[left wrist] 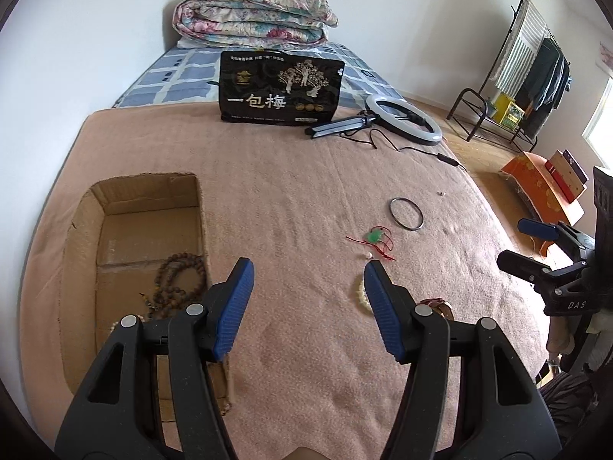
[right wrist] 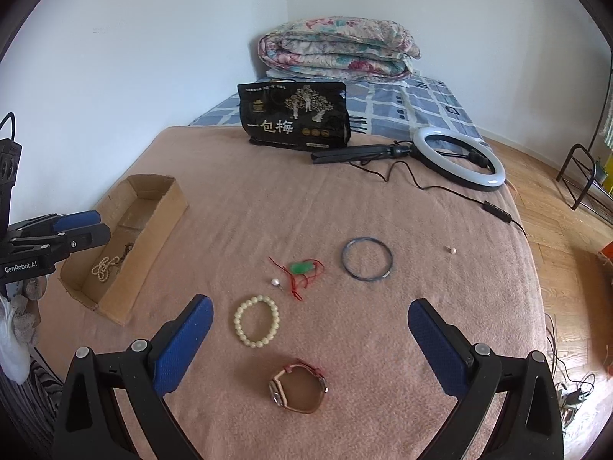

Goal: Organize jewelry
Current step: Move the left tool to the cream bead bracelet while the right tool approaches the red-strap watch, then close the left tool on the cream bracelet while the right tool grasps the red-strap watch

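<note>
I see a bed covered by a pink blanket point(right wrist: 383, 345), with a folded floral quilt point(right wrist: 337, 48) at its far end by the wall. In front of the quilt stands a black bag point(right wrist: 295, 117) with gold print, and to its right a ring light point(right wrist: 458, 159) lies flat on its folded stand. A long cardboard box point(left wrist: 149, 222) sits open on the blanket's left side; inside it lie a string of brown beads point(left wrist: 178, 281) and a small pearl necklace point(right wrist: 103, 268). My left gripper point(left wrist: 308, 278) hovers just right of the box, its jaws wide apart and holding nothing. My right gripper point(right wrist: 310, 316) hovers over the loose jewelry, also wide open and empty. Between its fingers on the blanket lies a watch point(right wrist: 299, 387) with a pinkish strap, resting on its side. Just beyond it is a bracelet point(right wrist: 256, 320) of pale beads, then a thin dark bangle point(right wrist: 367, 258) farther out to the right. Left of the bangle sits a green pendant point(right wrist: 300, 267) on tangled red cord, with a pearl earring point(right wrist: 275, 282) near it. A second tiny pearl piece point(right wrist: 451, 250) lies well apart, toward the right edge.
</note>
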Demonstrator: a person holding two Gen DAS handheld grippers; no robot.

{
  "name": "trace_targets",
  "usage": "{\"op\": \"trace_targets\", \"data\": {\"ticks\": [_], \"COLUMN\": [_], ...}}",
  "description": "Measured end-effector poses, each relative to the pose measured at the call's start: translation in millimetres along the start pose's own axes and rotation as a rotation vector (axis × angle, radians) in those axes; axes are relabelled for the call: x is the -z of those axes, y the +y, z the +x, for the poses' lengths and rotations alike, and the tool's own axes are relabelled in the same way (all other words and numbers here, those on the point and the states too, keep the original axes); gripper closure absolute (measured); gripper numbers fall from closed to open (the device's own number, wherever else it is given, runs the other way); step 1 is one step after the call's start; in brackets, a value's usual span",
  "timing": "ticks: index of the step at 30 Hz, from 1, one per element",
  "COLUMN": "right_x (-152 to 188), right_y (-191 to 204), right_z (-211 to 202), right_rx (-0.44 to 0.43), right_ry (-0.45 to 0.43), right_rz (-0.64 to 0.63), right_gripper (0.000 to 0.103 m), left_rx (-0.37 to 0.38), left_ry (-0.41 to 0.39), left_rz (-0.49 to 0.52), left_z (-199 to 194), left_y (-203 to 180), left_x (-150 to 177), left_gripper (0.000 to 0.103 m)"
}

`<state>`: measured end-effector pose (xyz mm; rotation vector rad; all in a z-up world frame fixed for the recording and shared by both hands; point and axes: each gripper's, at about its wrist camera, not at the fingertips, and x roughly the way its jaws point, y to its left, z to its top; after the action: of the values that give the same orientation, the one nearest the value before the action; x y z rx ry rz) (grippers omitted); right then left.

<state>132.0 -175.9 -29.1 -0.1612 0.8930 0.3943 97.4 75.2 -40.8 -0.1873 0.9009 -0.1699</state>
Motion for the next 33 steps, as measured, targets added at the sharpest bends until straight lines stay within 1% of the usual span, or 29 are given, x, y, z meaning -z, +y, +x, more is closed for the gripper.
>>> {"op": "trace_targets", "data": {"ticks": [4, 8, 11, 13, 16, 18, 19, 22, 25, 28, 30, 33], "right_x": [12.0, 20.8, 26.1, 30.6, 38.7, 43.8, 46.5, 54.6, 63.2, 69.7, 72.5, 75.1], "right_y": [-19.6, -32.7, -37.4, -38.2, -38.8, -39.6, -40.0, -40.9, -40.2, -35.9, -33.8, -34.6], "right_z": [-1.1, 3.2, 10.3, 17.2, 27.7, 35.4, 38.4, 48.1, 57.0, 65.4, 71.2, 79.9], "right_rx": [0.031, 0.017, 0.008, 0.0, -0.02, -0.032, -0.035, -0.057, -0.079, -0.09, -0.098, -0.114], "right_ry": [0.018, 0.051, 0.077, 0.099, 0.136, 0.16, 0.169, 0.204, 0.243, 0.275, 0.292, 0.317], "right_rz": [0.005, 0.029, 0.038, 0.035, 0.032, 0.037, 0.041, 0.051, 0.06, 0.041, 0.029, 0.043], "right_gripper": [0.0, 0.002, 0.004, 0.006, 0.01, 0.01, 0.012, 0.022, 0.022, 0.028, 0.03, 0.035], "left_rx": [0.015, 0.038, 0.048, 0.061, 0.074, 0.082, 0.082, 0.087, 0.079, 0.069, 0.063, 0.056], "left_ry": [0.026, 0.075, 0.117, 0.145, 0.186, 0.216, 0.232, 0.274, 0.303, 0.324, 0.332, 0.342], "left_rz": [0.014, 0.036, 0.062, 0.063, 0.064, 0.063, 0.062, 0.048, 0.034, 0.039, 0.047, 0.053], "left_z": [17.7, 39.0, 57.4, 69.5, 87.5, 99.1, 104.9, 121.4, 136.2, 146.2, 152.1, 158.9], "left_y": [-14.6, -29.7, -41.6, -46.9, -53.6, -56.7, -57.8, -57.8, -55.5, -55.3, -56.3, -57.4], "left_x": [-2.9, -1.3, 2.7, 5.9, 11.3, 14.7, 16.4, 19.9, 23.9, 28.1, 30.4, 33.5], "left_gripper": [0.042, 0.042, 0.049, 0.05, 0.055, 0.059, 0.062, 0.066, 0.066, 0.067, 0.068, 0.069]}}
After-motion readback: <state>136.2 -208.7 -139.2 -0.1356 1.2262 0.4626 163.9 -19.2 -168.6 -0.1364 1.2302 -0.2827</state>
